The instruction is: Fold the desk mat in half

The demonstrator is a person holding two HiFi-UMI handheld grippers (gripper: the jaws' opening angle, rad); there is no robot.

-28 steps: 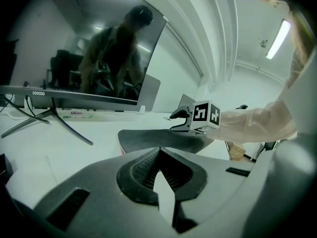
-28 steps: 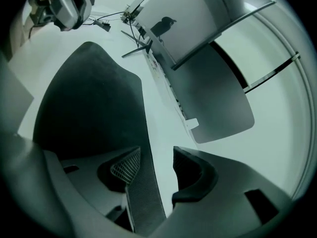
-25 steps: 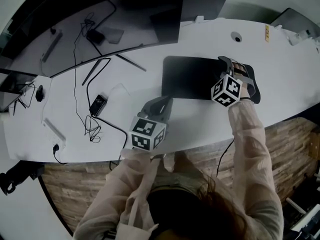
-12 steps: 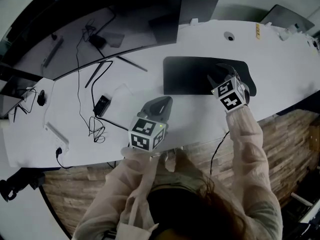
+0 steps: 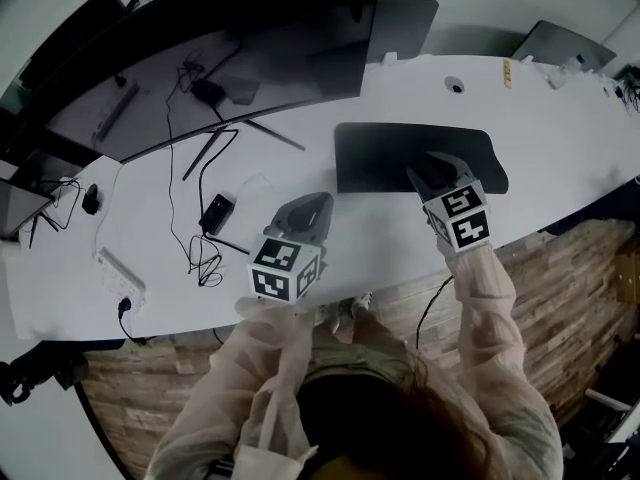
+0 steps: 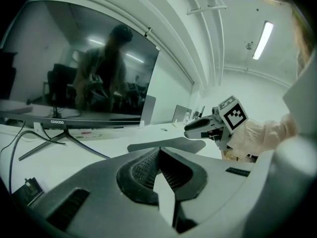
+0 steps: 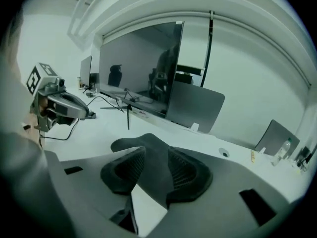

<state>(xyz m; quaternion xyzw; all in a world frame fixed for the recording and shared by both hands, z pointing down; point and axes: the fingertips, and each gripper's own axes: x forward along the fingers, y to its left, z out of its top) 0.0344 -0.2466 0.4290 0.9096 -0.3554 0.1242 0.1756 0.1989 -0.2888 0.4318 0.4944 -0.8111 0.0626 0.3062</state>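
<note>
One dark desk mat point(image 5: 385, 158) with rounded corners lies flat on the right half of the white desk point(image 5: 560, 138), about midway between its far and near edges.

The right gripper point(image 5: 428, 171) hangs just above the mat's near edge, right of the mat's middle, and is clear of it. Its jaws stand partly apart and have just been closing. They grip nothing: through the gap only the mat's surface and a bit of bare desk show.

The left gripper point(image 5: 312, 206) is off the mat's near left corner, over bare desk close to the near edge. Its jaws meet at the tips with nothing between them. Pale loose sleeves point(image 5: 490, 308) cover the arms holding both grippers.

Left of the left gripper, a small black adapter point(image 5: 217, 211) lies among thin black cables point(image 5: 200, 258) that trail toward the desk's near left corner. A wide dark monitor point(image 5: 270, 58) stands along the far edge, with a grey panel point(image 5: 400, 28) just beside its right end. A round hole point(image 5: 455, 85) sits behind the mat, near the far edge. Wood-pattern floor point(image 5: 560, 268) shows past the near edge.
</note>
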